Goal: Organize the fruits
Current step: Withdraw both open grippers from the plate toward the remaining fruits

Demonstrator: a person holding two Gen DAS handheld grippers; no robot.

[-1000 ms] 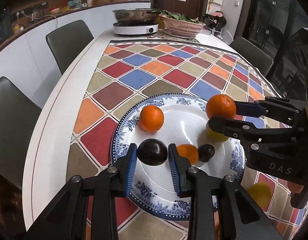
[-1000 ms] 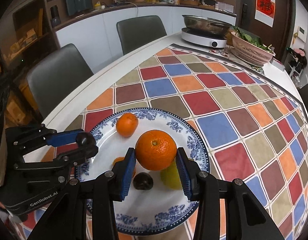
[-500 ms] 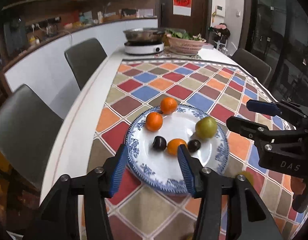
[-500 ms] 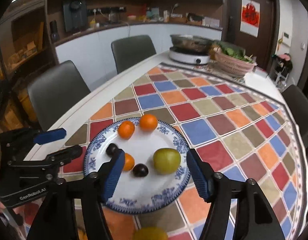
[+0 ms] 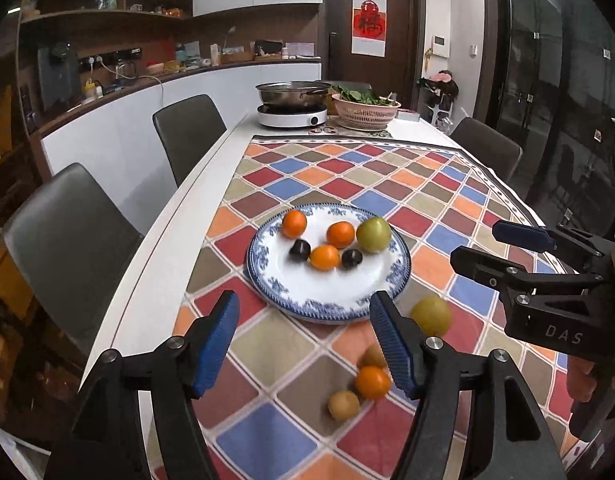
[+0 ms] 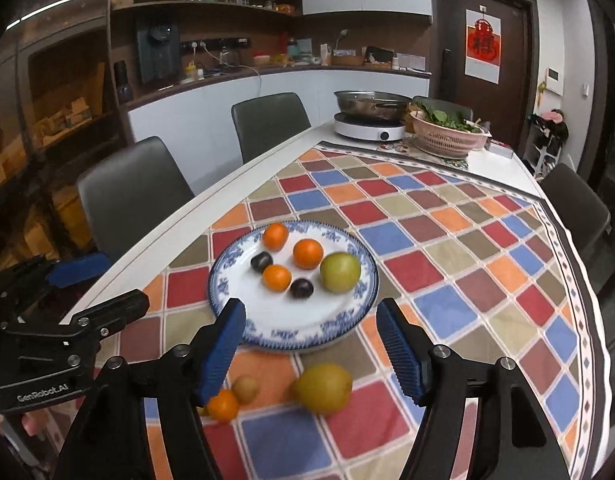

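I count six fruits on the plate — about four loose fruits wait on the tablecloth; my left gripper and right gripper both gape wide, empty.

Six fruits sit on the plate

On the plate: 3 oranges, 2 plums, 1 green fruit; perhaps 4 beside.

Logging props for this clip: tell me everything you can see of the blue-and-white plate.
The plate is round and glossy, ceramic-looking, white with a blue floral rim. It lies flat on the checkered tablecloth near the table's edge. It holds six fruits: three oranges, two dark plums and one green fruit. Neither gripper touches it.
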